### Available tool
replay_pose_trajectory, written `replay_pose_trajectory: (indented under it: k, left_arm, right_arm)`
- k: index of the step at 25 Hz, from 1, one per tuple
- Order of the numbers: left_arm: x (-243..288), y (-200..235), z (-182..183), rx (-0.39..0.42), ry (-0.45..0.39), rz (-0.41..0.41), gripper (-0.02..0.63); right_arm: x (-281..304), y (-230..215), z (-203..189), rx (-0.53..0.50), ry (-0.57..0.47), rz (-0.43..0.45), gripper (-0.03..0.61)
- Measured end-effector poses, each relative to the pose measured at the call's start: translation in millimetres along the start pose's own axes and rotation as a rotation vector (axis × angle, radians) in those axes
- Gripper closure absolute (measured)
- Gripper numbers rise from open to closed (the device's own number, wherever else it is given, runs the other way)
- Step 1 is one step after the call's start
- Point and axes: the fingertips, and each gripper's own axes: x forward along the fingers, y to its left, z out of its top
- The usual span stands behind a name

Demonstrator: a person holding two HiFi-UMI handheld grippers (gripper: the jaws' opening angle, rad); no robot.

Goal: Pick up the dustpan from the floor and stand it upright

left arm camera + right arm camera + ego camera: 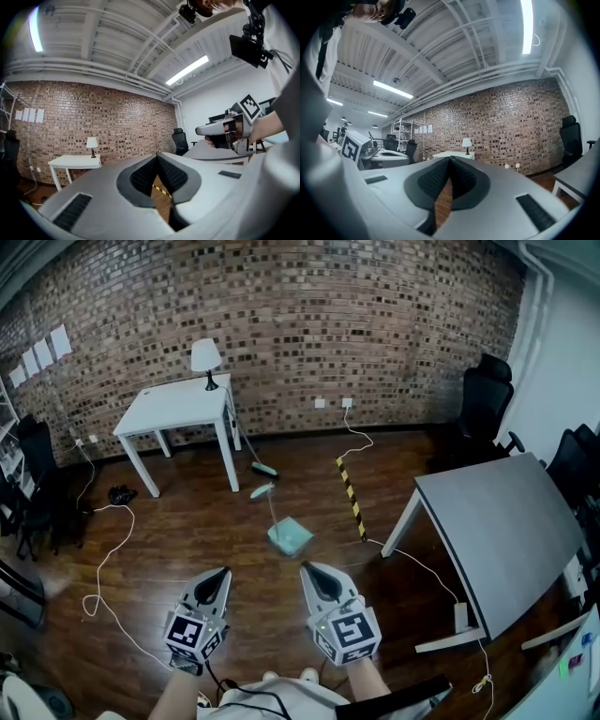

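The teal dustpan (291, 536) lies on the dark wood floor, and its thin handle runs up-left to a teal grip (262, 490). Both grippers are held level, well short of it and above the floor. My left gripper (222, 574) is shut with nothing between its jaws, down-left of the pan. My right gripper (308, 569) is shut and empty too, just below the pan in the head view. The left gripper view has closed pads (146, 174) and the right gripper (225, 133) held in a hand. The dustpan is in neither gripper view.
A teal broom (264, 469) leans by the white table (178, 409) that carries a lamp (206, 360). A yellow-black floor strip (352, 495) runs right of the pan. A grey table (506, 521) stands at right, with black office chairs (487, 399) behind it. White cables (111, 563) trail across the floor at left.
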Motion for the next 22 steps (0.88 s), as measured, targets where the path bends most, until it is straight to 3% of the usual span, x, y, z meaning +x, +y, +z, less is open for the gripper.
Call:
replay_pose_trajectory:
  k: [22]
  left_arm:
    - [12.2, 1.0, 0.4, 0.024, 0.009, -0.020, 0.620]
  right_arm:
    - [8.6, -12.9, -1.6, -0.002, -0.003, -0.008, 0.598]
